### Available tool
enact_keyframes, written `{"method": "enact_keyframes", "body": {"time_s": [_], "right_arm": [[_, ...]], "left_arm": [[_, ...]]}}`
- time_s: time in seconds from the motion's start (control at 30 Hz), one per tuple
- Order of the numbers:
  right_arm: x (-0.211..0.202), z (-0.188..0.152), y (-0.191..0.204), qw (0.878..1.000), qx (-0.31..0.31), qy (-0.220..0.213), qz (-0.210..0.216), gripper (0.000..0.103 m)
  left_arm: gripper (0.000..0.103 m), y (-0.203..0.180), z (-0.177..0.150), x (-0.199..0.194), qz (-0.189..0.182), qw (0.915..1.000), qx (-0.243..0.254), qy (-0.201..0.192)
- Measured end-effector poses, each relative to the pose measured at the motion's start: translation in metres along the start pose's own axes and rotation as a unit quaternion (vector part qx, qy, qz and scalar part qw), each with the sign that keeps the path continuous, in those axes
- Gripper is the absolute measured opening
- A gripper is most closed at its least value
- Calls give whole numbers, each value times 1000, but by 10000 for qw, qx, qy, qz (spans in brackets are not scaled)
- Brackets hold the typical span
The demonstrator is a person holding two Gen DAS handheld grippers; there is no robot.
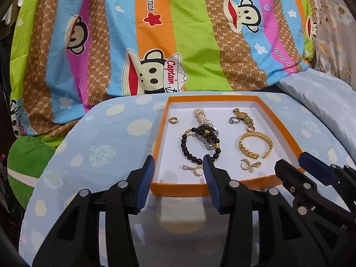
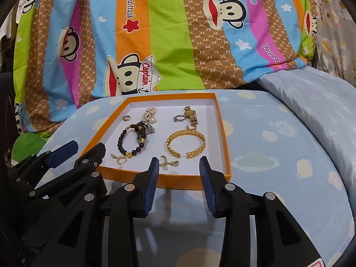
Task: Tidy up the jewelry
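An orange tray (image 1: 224, 98) (image 2: 224, 131) with a white floor holds the jewelry. In it lie a dark bead bracelet (image 1: 186, 150) (image 2: 122, 136), a gold cuff bangle (image 1: 255, 143) (image 2: 185, 143), a pearl strand (image 1: 200, 113), a silver watch (image 1: 208, 138), a gold watch (image 1: 242, 116) (image 2: 191, 113), a silver ring (image 1: 233, 120), a small gold ring (image 1: 172, 120) and gold earrings (image 1: 249, 164) (image 2: 168, 162). My left gripper (image 1: 179, 163) is open and empty over the tray's near left corner. My right gripper (image 2: 179, 163) is open and empty at the tray's near edge.
The tray sits on a light blue spotted cloth (image 1: 106, 138). A striped cartoon-monkey blanket (image 1: 155, 33) rises behind it. A pale blue quilt (image 2: 311, 102) lies to the right. A green cushion (image 1: 26, 162) is at the left.
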State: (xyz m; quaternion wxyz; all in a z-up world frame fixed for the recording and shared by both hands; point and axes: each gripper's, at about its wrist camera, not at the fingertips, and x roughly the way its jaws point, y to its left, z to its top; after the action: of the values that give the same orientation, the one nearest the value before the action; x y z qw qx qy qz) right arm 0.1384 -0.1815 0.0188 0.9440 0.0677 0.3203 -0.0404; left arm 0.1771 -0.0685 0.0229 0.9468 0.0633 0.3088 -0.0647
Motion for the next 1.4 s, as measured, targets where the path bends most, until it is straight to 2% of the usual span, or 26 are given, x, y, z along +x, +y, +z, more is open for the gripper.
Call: {"method": "enact_keyframes", "body": {"time_s": [0.13,0.33,0.47,0.8,1.4], "right_arm": [[-1,0,0,10000,-8,-38,-66,38],[-2,0,-3,9998,45,-58,-171,46],[-3,1,-7,9997,159,-96,-186,52],[-4,2,-6,9993,68,-132,-336,52],[-2,2,-5,9993,47,-86,-355,52]], "left_arm": [[59,5,0,1,103,9999,-131,-5],[63,7,-1,-3,172,9996,-201,-95],[71,10,-1,-6,167,9993,-279,-179],[71,11,-1,-4,215,9993,-257,-180],[71,11,-1,-2,293,9992,-247,-137]]}}
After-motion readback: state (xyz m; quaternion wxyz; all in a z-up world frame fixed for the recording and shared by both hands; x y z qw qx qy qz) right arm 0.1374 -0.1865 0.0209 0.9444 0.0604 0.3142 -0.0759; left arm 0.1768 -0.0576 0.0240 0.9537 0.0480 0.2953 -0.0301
